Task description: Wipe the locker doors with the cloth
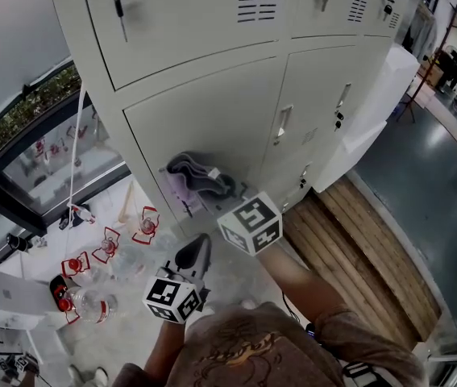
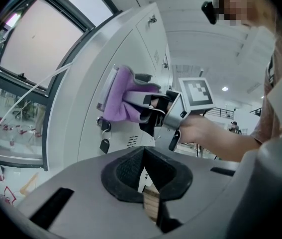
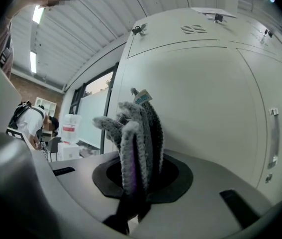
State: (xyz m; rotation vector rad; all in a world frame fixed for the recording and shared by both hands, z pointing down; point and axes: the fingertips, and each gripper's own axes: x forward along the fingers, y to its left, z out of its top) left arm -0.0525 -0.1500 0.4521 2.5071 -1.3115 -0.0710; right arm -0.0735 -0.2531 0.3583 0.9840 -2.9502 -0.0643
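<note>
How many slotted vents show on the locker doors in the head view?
2. One slotted vent on the wide upper grey door, a second vent on the upper door to its right. More may be hidden.

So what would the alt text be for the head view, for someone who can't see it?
Seen from steeply above, the right gripper holds a bunched grey and purple cloth against a lower door of a pale metal locker bank. The left gripper hangs lower, off the lockers, holding nothing. Wooden planks lie at the lockers' foot on the right.
</note>
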